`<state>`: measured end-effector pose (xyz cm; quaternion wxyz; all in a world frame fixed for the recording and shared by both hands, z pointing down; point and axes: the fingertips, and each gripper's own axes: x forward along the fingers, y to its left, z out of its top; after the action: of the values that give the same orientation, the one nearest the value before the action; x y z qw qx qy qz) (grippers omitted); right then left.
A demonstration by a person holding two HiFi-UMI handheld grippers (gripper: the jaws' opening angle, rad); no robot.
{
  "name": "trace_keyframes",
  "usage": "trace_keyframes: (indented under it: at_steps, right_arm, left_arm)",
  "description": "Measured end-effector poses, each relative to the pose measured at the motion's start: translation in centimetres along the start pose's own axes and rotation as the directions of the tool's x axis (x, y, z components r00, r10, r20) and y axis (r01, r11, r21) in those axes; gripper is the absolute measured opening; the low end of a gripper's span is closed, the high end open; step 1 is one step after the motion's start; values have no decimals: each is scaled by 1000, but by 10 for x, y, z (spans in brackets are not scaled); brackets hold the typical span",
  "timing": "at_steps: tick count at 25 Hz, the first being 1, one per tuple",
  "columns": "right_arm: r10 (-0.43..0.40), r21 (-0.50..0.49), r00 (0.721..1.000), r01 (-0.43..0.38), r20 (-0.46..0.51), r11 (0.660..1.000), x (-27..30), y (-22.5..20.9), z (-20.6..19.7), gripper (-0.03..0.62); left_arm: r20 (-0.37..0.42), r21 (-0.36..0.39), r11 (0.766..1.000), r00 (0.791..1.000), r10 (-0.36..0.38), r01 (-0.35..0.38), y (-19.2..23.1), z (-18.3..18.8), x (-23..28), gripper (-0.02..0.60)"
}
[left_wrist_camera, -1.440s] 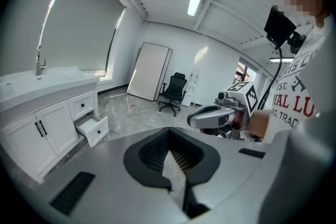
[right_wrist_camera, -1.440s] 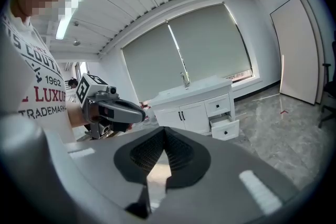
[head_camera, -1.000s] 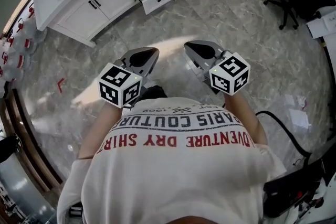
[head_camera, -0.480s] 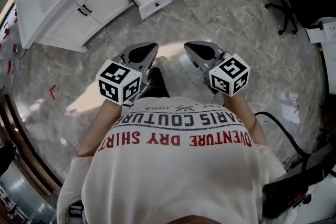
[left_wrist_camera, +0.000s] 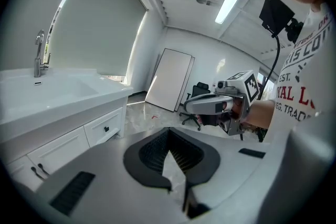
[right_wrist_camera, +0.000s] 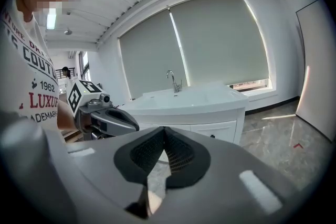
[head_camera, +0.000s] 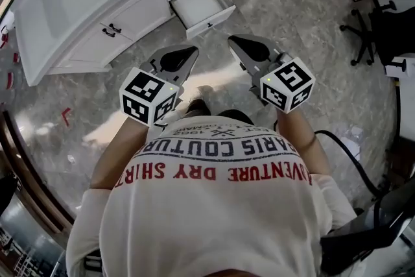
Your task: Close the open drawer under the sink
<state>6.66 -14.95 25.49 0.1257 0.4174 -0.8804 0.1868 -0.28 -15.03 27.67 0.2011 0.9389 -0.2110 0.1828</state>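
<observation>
Approach almost finished, drawer still hanging open

Out in front of the person's chest, the left gripper (head_camera: pixel 192 50) and the right gripper (head_camera: pixel 233 42) each have their jaws pressed together on nothing. Over the last second the person has walked in. The white sink cabinet (head_camera: pixel 139 17) has drawn closer, and the open drawer (head_camera: pixel 201 6), at the cabinet's right end under the counter, now lies just beyond the jaw tips. A strip of marble floor (head_camera: pixel 214 34) still separates them, so I'd guess a push on the drawer front comes next.
</observation>
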Motion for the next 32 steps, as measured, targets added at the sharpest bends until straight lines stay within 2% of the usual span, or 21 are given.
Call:
trace_keyframes:
  at_steps: [4, 12, 16, 20, 23, 27, 32]
  right_arm:
    - [28, 21, 1000, -27, -9, 999, 27, -20, 0, 2]
    - [95, 124, 993, -86, -68, 989, 60, -57, -42, 2]
    - [75, 160, 996, -67, -43, 985, 77, -95, -53, 2]
    - [77, 229, 993, -55, -86, 972, 97, -115, -104, 2]
    - [101, 306, 989, -63, -111, 950, 108, -127, -143, 2]
    - [98, 350, 979, -29, -179, 936, 127, -152, -200, 2]
    - [82, 392, 966, 21, -244, 920, 153, -181, -270, 2]
  left_arm:
    - [-14, -61, 998, 999, 34, -35, 30, -7, 10, 2]
    - [-71, -170, 982, 995, 69, -80, 64, -34, 48, 2]
    - [-92, -178, 979, 992, 83, -99, 90, -46, 77, 2]
    - [-119, -226, 965, 987, 111, -135, 116, -80, 94, 2]
    - [-140, -282, 946, 983, 121, -157, 124, -107, 108, 2]
    - [-156, -327, 930, 980, 122, -168, 131, -136, 130, 2]
    - [-182, -335, 920, 972, 147, -202, 148, -173, 140, 2]
